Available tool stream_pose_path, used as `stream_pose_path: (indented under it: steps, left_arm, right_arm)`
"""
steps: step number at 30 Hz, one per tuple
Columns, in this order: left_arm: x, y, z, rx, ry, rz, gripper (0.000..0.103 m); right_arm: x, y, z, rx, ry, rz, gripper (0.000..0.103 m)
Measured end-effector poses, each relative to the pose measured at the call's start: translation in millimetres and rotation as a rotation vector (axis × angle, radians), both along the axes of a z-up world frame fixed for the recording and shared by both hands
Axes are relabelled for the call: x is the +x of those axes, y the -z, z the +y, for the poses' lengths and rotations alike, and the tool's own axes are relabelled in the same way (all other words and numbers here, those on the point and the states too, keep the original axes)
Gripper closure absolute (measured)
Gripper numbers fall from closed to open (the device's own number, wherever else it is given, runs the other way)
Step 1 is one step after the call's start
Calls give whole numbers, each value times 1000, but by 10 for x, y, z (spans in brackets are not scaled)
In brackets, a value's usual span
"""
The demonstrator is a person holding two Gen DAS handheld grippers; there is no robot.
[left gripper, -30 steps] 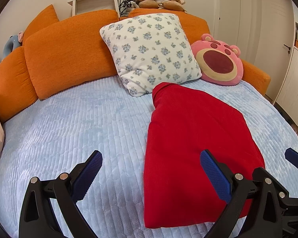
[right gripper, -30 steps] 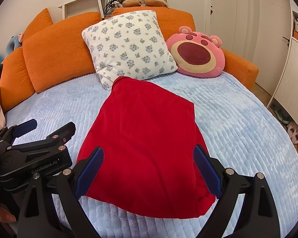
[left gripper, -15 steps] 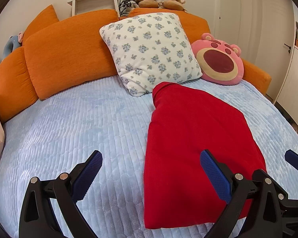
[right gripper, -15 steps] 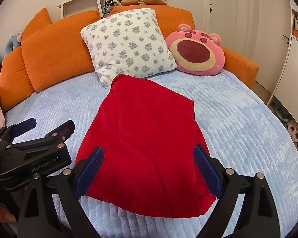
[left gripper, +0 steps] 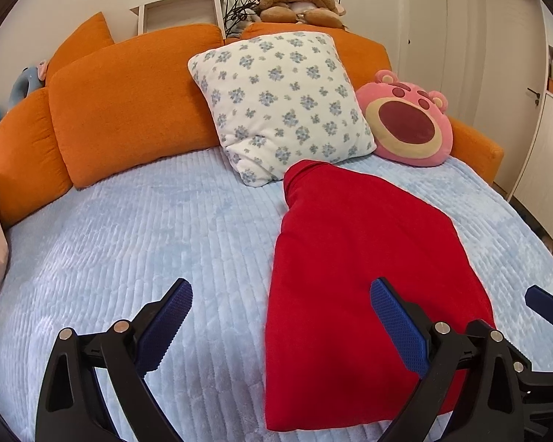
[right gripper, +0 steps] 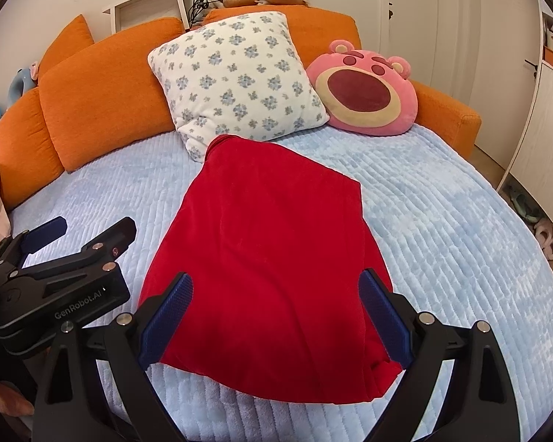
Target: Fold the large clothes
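Red plush fabric, a large garment (right gripper: pixel 272 269) already folded into a tapered slab, lies flat on the pale blue ribbed bedspread (right gripper: pixel 442 228), its long axis running near to far, its narrow end touching the floral pillow (right gripper: pixel 239 81) and its wide end nearest. The left gripper (left gripper: pixel 280 331) and right gripper (right gripper: pixel 274 316) both hover over the near end, jaws spread wide, holding nothing. Judging by its neat shape, at most a last fold remains.

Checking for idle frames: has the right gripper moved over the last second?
Yes, slightly. In its own view the floral pillow and pink bear cushion have drifted up-frame, so the open right gripper has tipped downward toward the red garment.
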State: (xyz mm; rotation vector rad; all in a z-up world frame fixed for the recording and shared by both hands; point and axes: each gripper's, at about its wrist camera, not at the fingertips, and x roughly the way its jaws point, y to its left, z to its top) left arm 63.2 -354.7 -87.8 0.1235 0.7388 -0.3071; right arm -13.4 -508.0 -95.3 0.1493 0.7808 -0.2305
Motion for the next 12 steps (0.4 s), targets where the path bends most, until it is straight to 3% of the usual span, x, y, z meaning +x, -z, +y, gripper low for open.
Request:
stream_pose_path:
  steps: [5, 9, 12]
  left_arm:
    - [-11, -9, -21, 22, 15, -7, 5]
    - [31, 18, -30, 14, 49, 40, 5]
    - [10, 13, -29, 26, 41, 20, 5]
  right_arm:
    - [5, -5, 10, 2, 0, 1, 13]
    - [-2, -2, 10, 3, -3, 0, 13]
    - [10, -8, 40, -5, -3, 4, 13]
